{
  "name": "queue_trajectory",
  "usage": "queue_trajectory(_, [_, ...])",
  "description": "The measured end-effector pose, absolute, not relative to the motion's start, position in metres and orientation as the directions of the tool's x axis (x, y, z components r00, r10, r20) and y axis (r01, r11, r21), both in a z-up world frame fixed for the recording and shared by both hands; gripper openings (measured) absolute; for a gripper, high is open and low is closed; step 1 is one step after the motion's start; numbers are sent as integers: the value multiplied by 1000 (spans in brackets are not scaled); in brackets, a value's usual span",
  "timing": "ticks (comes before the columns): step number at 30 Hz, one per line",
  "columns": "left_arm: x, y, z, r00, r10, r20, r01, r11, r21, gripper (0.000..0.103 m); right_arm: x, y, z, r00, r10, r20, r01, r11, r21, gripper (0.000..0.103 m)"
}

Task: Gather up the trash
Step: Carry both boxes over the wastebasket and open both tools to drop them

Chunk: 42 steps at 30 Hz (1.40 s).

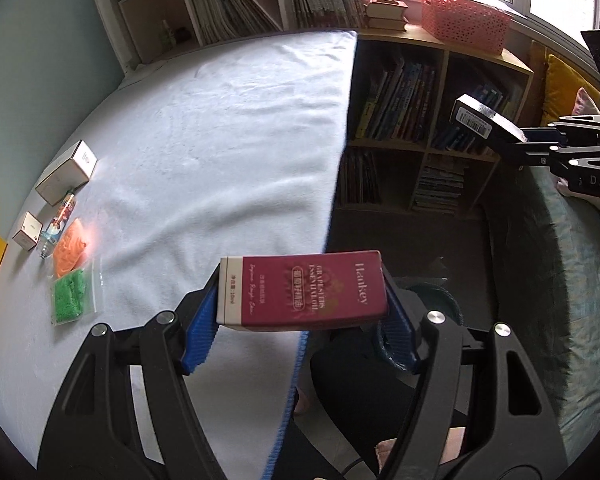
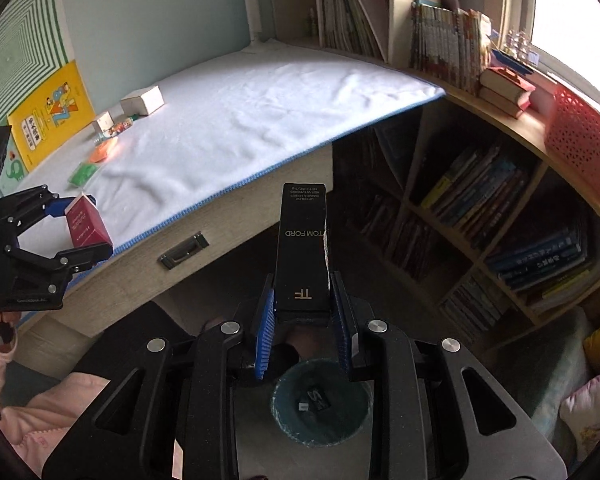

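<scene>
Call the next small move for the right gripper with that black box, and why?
Probably ease the right gripper slightly toward the camera side, then open. It is shut on the black Tom Ford box, and the teal bin sits on the floor just below and behind the fingertips, already holding a black scrap. The left gripper grips the red Hankey box at the desk edge, so it goes second.

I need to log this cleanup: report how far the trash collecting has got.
Done: a dark scrap already lies in the bin. In hand: left gripper grips the red box; right gripper grips the black box above the bin. Left: two white boxes, a small bottle and orange and green bags on the towel.
</scene>
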<state>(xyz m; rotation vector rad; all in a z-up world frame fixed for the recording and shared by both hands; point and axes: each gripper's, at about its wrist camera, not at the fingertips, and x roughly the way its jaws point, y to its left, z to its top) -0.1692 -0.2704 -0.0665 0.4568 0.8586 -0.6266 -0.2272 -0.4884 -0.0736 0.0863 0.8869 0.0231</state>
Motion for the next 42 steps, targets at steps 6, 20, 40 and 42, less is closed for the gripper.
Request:
queue_trajectory(6, [-195, -307, -74, 464, -345, -816, 728, 673, 130, 68, -265, -516, -87, 619, 35, -784, 79, 991, 106, 27])
queue_trajectory(20, [-238, -377, -112, 368, -352, -861, 828, 546, 131, 68, -328, -546, -136, 559, 36, -828, 175, 972, 160, 27])
queue_trajectory(40, [-258, -405, -162, 269, -300, -915, 881, 461, 108, 68, -337, -546, -188, 480, 100, -871, 202, 954, 221, 27])
queue_trajectory(42, [-258, -406, -165, 266, -297, -917, 882, 458, 108, 68, -336, -546, -191, 475, 105, -874, 200, 954, 224, 27])
